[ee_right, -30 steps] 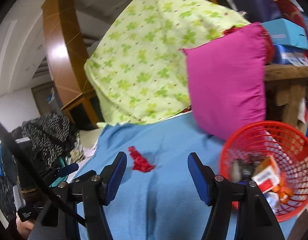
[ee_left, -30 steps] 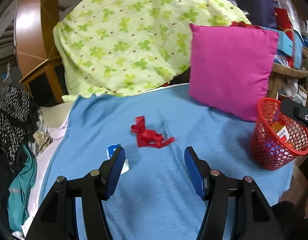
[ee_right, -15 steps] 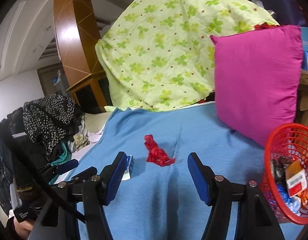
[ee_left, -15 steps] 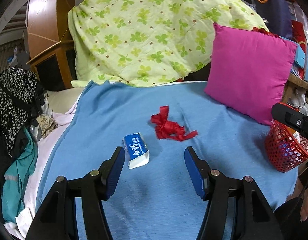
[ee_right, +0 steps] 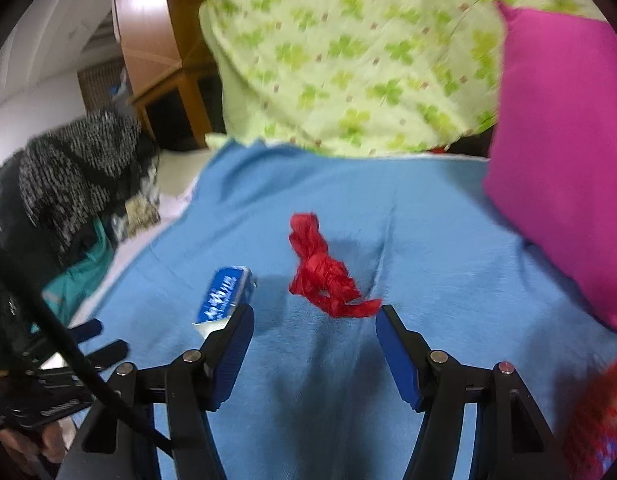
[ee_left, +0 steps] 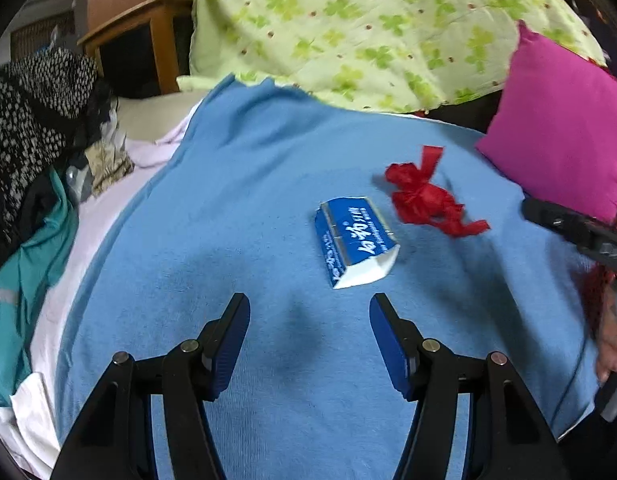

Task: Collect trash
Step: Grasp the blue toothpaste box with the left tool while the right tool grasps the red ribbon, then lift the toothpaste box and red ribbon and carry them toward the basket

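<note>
A blue and white carton (ee_left: 354,240) lies on the blue blanket (ee_left: 236,208), with a crumpled red wrapper (ee_left: 426,198) just right of it. My left gripper (ee_left: 308,312) is open and empty, a short way in front of the carton. My right gripper (ee_right: 314,316) is open and empty, with the red wrapper (ee_right: 322,274) just ahead between the fingers and the carton (ee_right: 224,294) beside its left finger. The red basket (ee_right: 600,412) shows blurred at the right edge of the right wrist view.
A magenta pillow (ee_left: 560,136) stands at the blanket's right side and a green clover quilt (ee_left: 368,20) is heaped behind. Dark clothes (ee_left: 32,112) pile up at the left. A wooden cabinet (ee_right: 148,52) stands at the back left. The right gripper (ee_left: 576,228) shows in the left wrist view.
Both grippers have swung left and moved nearer the trash. The carton and the red wrapper now sit larger and closer. The red basket has slid almost out of both views.
</note>
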